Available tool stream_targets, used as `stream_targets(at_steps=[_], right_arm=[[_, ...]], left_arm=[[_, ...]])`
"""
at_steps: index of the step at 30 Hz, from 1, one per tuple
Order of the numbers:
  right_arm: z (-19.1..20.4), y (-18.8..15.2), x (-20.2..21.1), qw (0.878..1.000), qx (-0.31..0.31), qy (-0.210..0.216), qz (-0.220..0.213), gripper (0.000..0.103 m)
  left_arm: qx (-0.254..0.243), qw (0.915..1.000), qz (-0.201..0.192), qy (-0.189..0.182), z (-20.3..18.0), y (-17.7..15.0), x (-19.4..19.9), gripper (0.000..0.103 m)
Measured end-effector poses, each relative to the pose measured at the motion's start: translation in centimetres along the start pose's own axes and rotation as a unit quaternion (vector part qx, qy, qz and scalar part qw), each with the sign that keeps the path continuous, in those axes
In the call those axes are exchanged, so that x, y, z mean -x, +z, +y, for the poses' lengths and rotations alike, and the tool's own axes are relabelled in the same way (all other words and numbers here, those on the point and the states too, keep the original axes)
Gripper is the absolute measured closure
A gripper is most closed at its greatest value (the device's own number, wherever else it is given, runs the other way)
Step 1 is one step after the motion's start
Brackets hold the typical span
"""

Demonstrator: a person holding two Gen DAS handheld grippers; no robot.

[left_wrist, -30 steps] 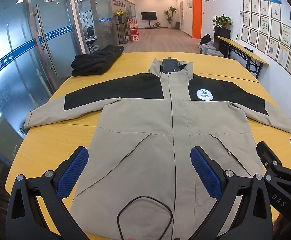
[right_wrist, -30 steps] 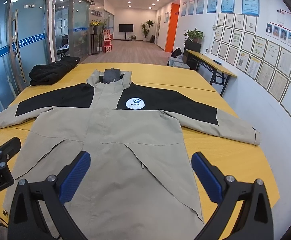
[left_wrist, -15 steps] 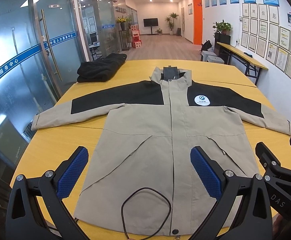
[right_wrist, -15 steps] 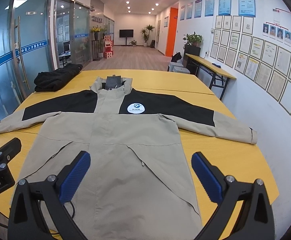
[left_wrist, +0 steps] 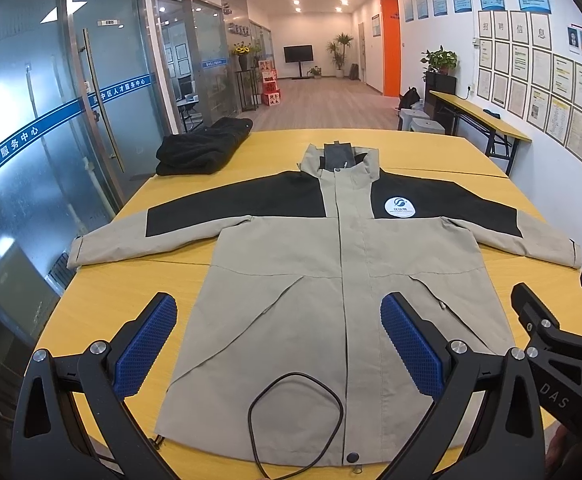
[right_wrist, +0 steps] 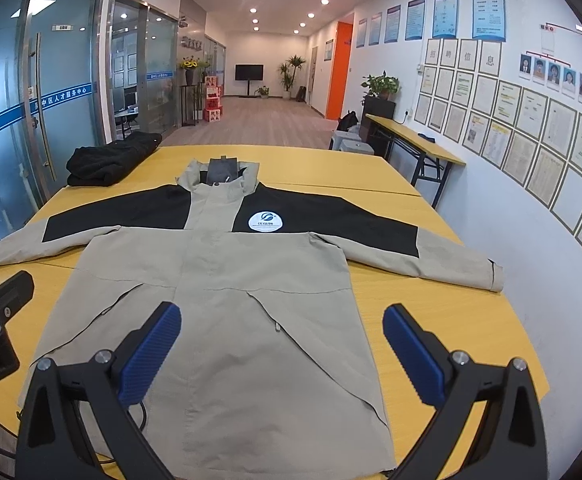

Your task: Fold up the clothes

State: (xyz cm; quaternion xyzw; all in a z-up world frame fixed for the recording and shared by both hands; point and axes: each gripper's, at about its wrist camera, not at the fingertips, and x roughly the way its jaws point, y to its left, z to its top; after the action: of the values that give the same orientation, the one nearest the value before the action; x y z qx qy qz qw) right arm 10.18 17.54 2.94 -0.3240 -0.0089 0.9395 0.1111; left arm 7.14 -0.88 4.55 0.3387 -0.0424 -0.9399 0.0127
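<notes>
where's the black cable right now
In the left wrist view the cable lies looped on the jacket near its bottom hem, at the table's near edge, between the left gripper's open fingers.

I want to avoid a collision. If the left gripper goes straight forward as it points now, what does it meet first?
Probably the jacket: the open left gripper points down at its lower front, above the black cable. Depth is unclear, so this is a guess.
</notes>
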Motion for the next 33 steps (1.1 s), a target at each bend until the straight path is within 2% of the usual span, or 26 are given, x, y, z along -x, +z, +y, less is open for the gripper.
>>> stream_targets(at_steps=[20, 33], right_arm=[[0.2, 0.1, -1.1, 1.000, 0.004, 0.000, 0.005, 0.000], [-0.4, 0.4, -5.2, 1.000, 0.008, -0.011, 0.028, 0.000]], left_arm=[[-0.004, 1.0000, 0.001, 0.002, -0.2, 0.3, -0.7, 0.000], [-0.024, 0.9995, 0.016, -0.015, -1.6, 2.1, -4.7, 0.000]])
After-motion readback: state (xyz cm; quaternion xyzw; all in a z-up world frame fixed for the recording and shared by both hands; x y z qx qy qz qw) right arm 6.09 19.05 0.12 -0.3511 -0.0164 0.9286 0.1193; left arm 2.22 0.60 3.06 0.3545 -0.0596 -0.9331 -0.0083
